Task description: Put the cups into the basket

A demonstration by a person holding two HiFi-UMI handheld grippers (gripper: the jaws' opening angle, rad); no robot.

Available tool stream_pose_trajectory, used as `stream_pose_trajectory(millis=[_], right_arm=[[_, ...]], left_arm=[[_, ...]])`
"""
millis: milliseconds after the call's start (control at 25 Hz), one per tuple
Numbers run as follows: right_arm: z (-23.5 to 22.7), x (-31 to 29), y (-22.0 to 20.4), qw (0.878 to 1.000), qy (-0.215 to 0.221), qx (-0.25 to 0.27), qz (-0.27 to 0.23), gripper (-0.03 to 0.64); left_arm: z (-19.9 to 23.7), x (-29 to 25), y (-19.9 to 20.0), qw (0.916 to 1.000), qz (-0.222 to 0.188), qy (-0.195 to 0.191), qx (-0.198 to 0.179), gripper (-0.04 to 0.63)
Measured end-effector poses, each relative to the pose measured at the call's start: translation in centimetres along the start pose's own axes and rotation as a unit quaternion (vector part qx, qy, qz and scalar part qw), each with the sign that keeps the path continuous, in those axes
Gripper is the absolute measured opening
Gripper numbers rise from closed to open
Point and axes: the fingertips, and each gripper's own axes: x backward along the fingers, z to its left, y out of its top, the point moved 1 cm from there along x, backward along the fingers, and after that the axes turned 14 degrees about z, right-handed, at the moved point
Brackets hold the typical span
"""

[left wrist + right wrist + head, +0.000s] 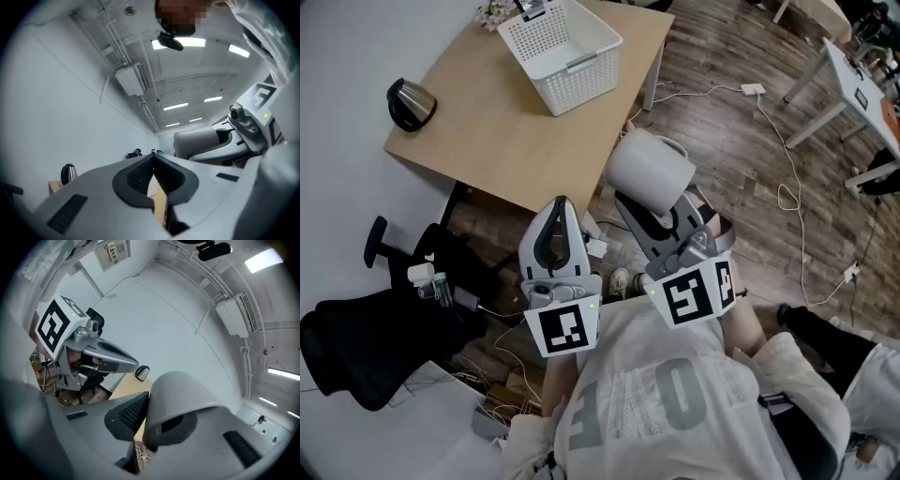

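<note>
My R tool (143,420) pinches the white cup (649,172) by its wall, near the bench (487,131) edge. L tool (153,176) pressed together, empty. Basket (581,80) at bench's far corner.

White cup (649,172), white latticed basket (581,86), tan table (487,131).

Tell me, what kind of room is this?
Probably an office or workroom: a wooden desk, a black office chair beside it, and cables trailing across the wooden floor.
</note>
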Motion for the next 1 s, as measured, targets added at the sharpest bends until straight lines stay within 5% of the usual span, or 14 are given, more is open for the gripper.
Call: stream_pose_trajectory(millis=[160, 520, 1000], right_arm=[[-0.9, 0.5, 0.1, 1.000, 0.000, 0.009, -0.005, 0.044], [-2.1, 1.5, -1.2, 1.000, 0.013, -0.001, -0.015, 0.044], [-5.0, 5.0, -8.7, 0.999, 0.035, -0.018, -0.018, 0.044]], left_arm=[[-1.2, -0.4, -0.9, 0.9993, 0.013, 0.009, -0.034, 0.009], [-3.0, -1.1, -0.9, 0.9988, 0.026, 0.017, -0.038, 0.009], [-5.5, -1.3, 1.2, 0.9949, 0.006, 0.090, -0.044, 0.009]])
